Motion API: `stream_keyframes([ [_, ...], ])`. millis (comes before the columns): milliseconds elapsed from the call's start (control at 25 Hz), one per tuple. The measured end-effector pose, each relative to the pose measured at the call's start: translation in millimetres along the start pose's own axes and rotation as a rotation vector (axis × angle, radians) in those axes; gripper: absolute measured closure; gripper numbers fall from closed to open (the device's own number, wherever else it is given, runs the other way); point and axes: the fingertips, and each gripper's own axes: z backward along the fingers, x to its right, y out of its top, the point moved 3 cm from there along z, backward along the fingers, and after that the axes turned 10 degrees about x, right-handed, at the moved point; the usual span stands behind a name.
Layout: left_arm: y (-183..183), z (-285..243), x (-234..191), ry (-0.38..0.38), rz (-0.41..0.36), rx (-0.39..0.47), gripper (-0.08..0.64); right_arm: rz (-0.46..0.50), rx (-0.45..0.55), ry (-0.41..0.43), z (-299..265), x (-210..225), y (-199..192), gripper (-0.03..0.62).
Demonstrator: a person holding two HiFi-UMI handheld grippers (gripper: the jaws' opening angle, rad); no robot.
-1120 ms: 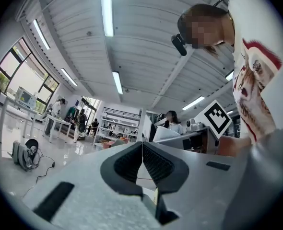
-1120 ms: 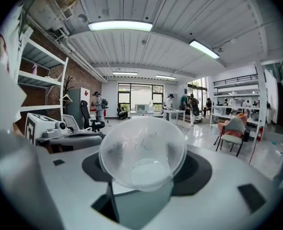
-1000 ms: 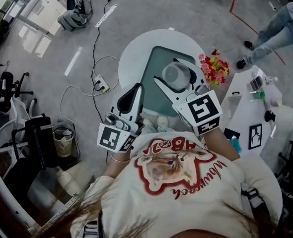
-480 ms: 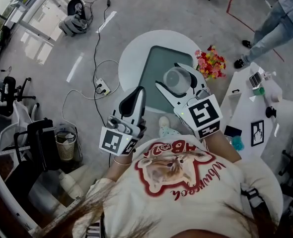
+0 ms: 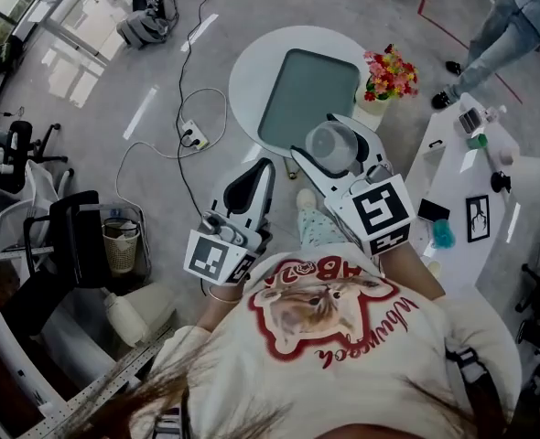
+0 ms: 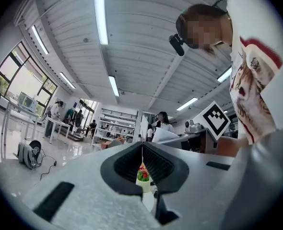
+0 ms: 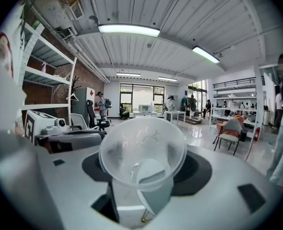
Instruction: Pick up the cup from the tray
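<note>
A clear plastic cup [image 5: 329, 145] is clamped between the jaws of my right gripper [image 5: 329, 150], held in the air in front of the person, nearer than the round table. In the right gripper view the cup [image 7: 142, 153] fills the gap between the jaws, mouth towards the camera. The grey-green tray [image 5: 307, 99] lies bare on the round white table [image 5: 248, 79]. My left gripper [image 5: 259, 174] hangs to the left of the cup, jaws pressed together with nothing between them [image 6: 142, 150].
A pot of red and yellow flowers [image 5: 388, 78] stands at the table's right edge. A white desk [image 5: 462, 199] with small items runs along the right. Cables and a power strip [image 5: 192, 136] lie on the floor at left, near a waste bin [image 5: 119, 252].
The right gripper has lifted the cup off the tray and drawn it back toward the person. The tray is now bare. The left gripper stayed shut at the left.
</note>
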Motion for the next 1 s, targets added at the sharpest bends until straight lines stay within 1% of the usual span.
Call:
stream_keyframes([
  [200, 14, 60, 35, -0.009, 0.006, -0.011, 0.545, -0.010, 0.004, 0.010, 38, -63, -1, 0.284],
  [480, 29, 113, 73, -0.022, 0.017, -0.011, 0.545, -0.013, 0.010, 0.003, 80, -117, 0, 0.284],
  [720, 35, 133, 98, -0.036, 0.032, 0.002, 0.545, -0.024, 0.022, -0.031, 113, -136, 3, 0.284],
  [920, 42, 135, 123, -0.038, 0.037, 0.013, 0.545, -0.016, 0.027, -0.022, 133, -138, 2, 0.284],
  [1000, 46, 137, 129, -0.029, 0.025, 0.019, 0.545, -0.008, 0.037, -0.010, 139, -139, 5, 0.284],
])
